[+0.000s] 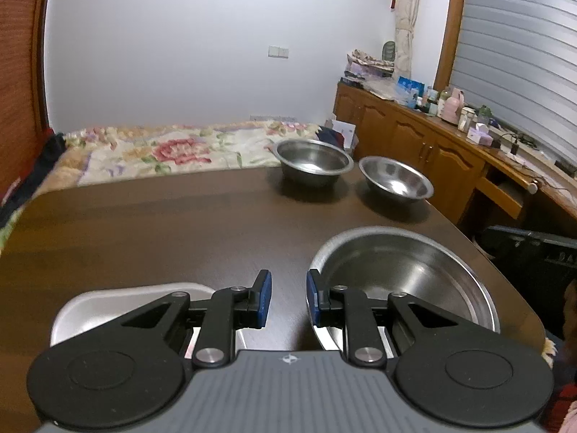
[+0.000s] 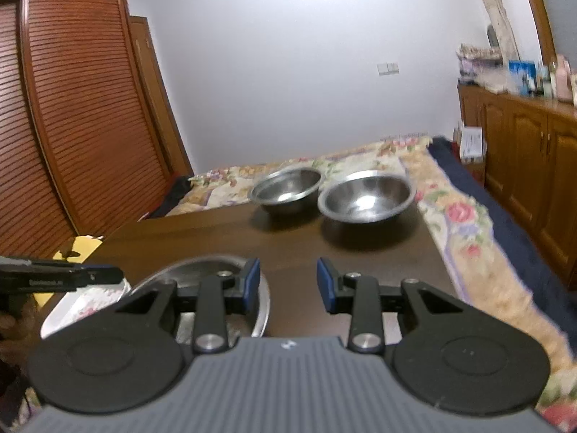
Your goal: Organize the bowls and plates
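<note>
**Both tools empty above worktop; four steel vessels on the surface**

Left tool [image 1: 287, 299]: blue-padded fingers stand apart, nothing between them. It hangs over the near edge of the dark wooden worktop [image 1: 162, 238]. Below its left finger lies a shallow rectangular steel tray [image 1: 97, 305], partly hidden by the tool body. Below and to the right of its right finger sits a large round steel plate [image 1: 407, 274] with a raised rim; the right pad lines up with the plate's near-left rim, but contact cannot be confirmed.

Right tool [image 2: 288, 283]: fingers apart, nothing held. Its left finger overlaps the large round plate [image 2: 202, 270] in view; its right finger is over bare worktop [image 2: 360, 259]. The left tool's black finger [image 2: 72, 278] shows at the left edge, above the tray [image 2: 86, 306].

Far end of the worktop: two steel bowls, upright, side by side and close together, a flat-rimmed bowl [image 1: 312, 160] on the left and a rounded bowl [image 1: 396, 179] on the right. Both are well apart from the tools.

Beyond the worktop is a bed with a floral cover [image 1: 162, 151].
</note>
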`<action>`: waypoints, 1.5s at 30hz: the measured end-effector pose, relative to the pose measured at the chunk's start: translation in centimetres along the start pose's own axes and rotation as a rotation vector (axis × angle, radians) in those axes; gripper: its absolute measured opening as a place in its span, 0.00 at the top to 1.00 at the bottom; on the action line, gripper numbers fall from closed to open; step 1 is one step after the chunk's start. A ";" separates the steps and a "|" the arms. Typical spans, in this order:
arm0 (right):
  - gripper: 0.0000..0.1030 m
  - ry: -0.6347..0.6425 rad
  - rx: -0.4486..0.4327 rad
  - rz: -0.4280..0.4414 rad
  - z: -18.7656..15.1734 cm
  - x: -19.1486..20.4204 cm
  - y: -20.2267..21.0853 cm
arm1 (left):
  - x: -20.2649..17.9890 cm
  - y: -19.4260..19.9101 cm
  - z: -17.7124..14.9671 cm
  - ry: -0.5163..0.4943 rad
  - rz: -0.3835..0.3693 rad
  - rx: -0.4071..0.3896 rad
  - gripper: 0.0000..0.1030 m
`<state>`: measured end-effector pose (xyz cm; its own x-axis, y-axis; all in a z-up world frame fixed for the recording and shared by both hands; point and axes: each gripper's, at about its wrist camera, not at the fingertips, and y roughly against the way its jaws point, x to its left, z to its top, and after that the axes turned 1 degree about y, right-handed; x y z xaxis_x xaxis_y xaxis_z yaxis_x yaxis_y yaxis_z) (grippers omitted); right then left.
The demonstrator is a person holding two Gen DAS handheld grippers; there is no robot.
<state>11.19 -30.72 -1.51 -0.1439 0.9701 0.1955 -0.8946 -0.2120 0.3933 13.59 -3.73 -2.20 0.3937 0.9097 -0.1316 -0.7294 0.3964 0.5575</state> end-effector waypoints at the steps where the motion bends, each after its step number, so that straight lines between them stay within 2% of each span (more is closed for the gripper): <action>1: 0.65 0.014 -0.007 -0.002 0.4 -0.1 0.0 | 0.1 0.0 0.4 -0.006 0.004 -0.006 0.77; 8: 0.65 0.071 -0.033 0.010 2.8 -0.5 -1.0 | -0.2 -0.6 3.0 -0.059 0.038 -0.038 0.77; 18: 0.65 0.136 -0.025 0.020 5.2 -1.4 -3.8 | -0.3 -3.1 5.2 -0.091 0.060 -0.019 0.77; 27: 0.62 0.231 0.043 0.004 7.4 -2.4 -8.2 | 0.2 -7.1 7.2 -0.099 0.083 0.018 0.77; 28: 0.59 0.232 0.049 0.004 7.6 -2.5 -8.7 | 0.2 -7.6 7.5 -0.097 0.084 0.022 0.77; 34: 0.58 0.211 0.098 0.041 8.9 -2.9 -12.0 | 0.4 -10.4 9.0 -0.079 0.067 0.047 0.77; 38: 0.57 0.220 0.137 0.047 9.3 -3.0 -15.0 | 0.4 -12.4 9.8 -0.077 0.052 0.057 0.72; 45: 0.57 0.205 0.199 0.042 9.3 -3.5 -19.2 | 0.6 -15.8 10.9 -0.050 0.025 0.082 0.69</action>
<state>32.78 -31.19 -1.42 -0.2800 0.9593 0.0373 -0.7883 -0.2519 0.5613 31.42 -10.82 -2.10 0.4050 0.9111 -0.0769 -0.6921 0.3604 0.6253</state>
